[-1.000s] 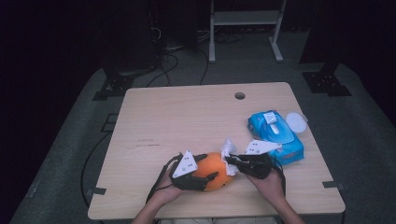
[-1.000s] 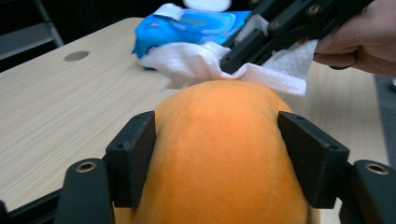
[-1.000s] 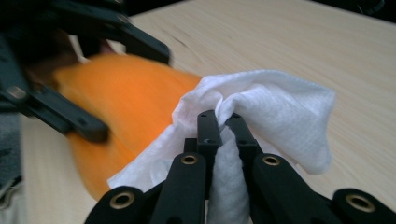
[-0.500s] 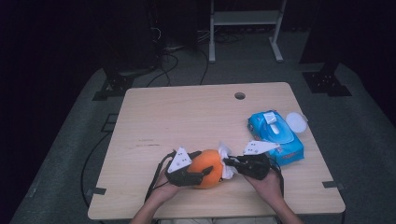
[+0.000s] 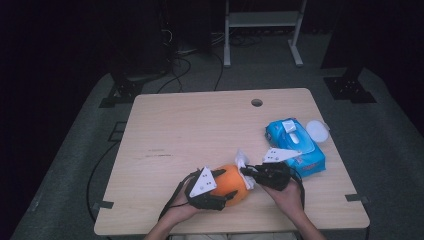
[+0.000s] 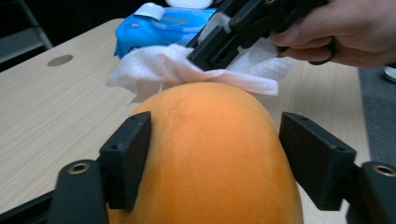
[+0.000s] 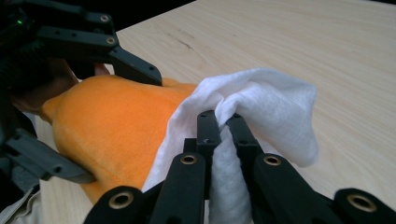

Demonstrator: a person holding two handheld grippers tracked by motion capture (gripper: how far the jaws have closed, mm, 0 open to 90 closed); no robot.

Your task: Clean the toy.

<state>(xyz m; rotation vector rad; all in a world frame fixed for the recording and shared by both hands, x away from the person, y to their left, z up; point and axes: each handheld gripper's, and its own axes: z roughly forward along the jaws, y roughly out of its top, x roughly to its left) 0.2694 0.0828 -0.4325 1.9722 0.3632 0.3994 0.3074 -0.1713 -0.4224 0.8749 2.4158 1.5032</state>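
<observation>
Jaws of the right gripper (image 7: pixel 219 122) are pinched tight on a white wipe (image 7: pixel 261 100), which is pressed against the top of an orange plush toy (image 6: pixel 210 154). Jaws of the left gripper (image 6: pixel 224 158) have just been opening; the toy is flanked by them, one pad seemingly touching and the other standing clear. The toy is kept near the front edge of the table (image 5: pixel 200 125), about midway along it. Wiping is judged to be under way, with the toy's flanks likely left. A blue wipe pack (image 5: pixel 295 145) lies near the right edge.
</observation>
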